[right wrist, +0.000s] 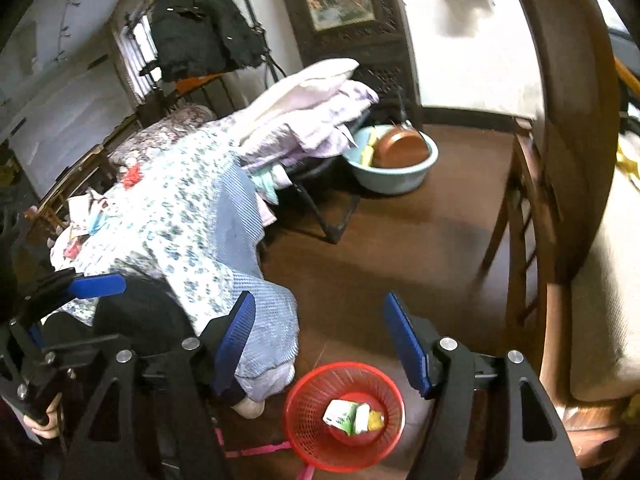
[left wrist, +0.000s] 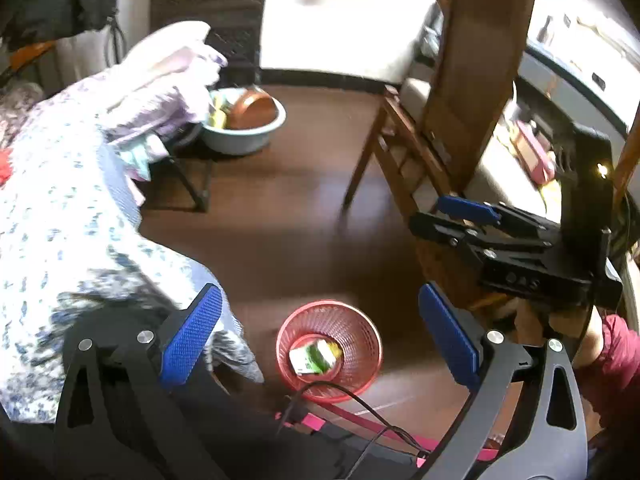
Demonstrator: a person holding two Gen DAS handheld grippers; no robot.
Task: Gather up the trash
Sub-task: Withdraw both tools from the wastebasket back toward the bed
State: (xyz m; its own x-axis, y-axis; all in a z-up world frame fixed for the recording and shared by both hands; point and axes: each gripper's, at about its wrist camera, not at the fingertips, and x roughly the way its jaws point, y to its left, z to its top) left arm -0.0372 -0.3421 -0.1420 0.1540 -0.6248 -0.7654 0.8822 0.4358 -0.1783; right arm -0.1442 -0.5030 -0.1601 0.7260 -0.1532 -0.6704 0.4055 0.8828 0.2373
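A red mesh wastebasket stands on the dark wood floor; it also shows in the right wrist view. Inside lies a green and white carton, seen too in the right wrist view, with a bit of yellow beside it. My left gripper is open and empty, held above the basket. My right gripper is open and empty, also above the basket. The right gripper shows from the side in the left wrist view, and the left gripper shows at the left edge of the right wrist view.
A bed with a blue floral quilt and folded bedding fills the left. A pale blue basin holding a brown bowl sits on the floor behind. A wooden chair and a cushioned seat stand at the right. A pink strap lies near the basket.
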